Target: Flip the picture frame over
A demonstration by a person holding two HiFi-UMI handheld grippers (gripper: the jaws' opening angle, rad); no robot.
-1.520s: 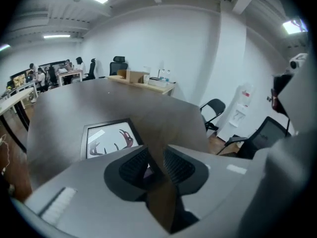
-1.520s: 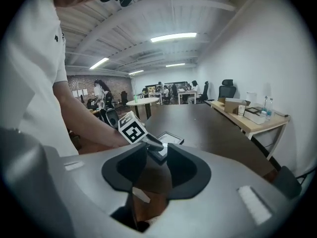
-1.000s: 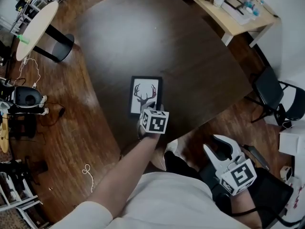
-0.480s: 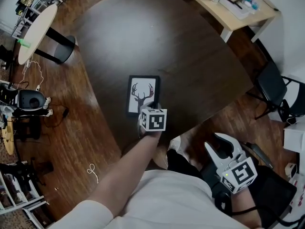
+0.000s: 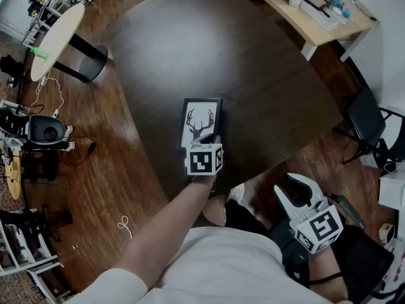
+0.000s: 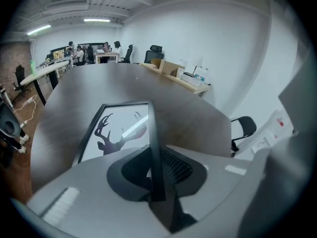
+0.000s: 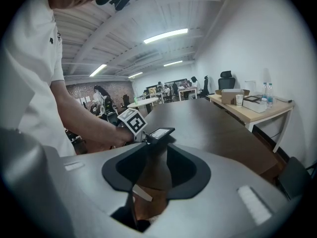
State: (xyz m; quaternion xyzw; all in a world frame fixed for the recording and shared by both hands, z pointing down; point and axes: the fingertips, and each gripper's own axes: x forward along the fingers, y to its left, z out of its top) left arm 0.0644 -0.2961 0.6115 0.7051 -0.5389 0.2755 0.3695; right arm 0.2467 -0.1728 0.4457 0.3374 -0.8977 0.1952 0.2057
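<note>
A black picture frame (image 5: 202,122) with a deer print lies face up on the dark table (image 5: 190,49), its near edge raised off the surface. My left gripper (image 5: 206,142) is shut on that near edge; in the left gripper view the frame's rim (image 6: 152,148) stands clamped between the jaws (image 6: 151,175). My right gripper (image 5: 292,192) hangs off the table's near right side, over the floor, open with nothing in it (image 7: 151,177). From the right gripper view the tilted frame (image 7: 159,132) shows beside the left gripper's marker cube (image 7: 132,121).
A light wooden desk (image 5: 316,18) with cups and boxes stands at the back right. A black chair (image 5: 373,125) sits at the right. A round pale table (image 5: 57,33) and cabled equipment (image 5: 38,132) stand on the wood floor at the left.
The left gripper has shut on the frame's near edge and risen, tilting that edge off the table. The right gripper has stayed in place.
</note>
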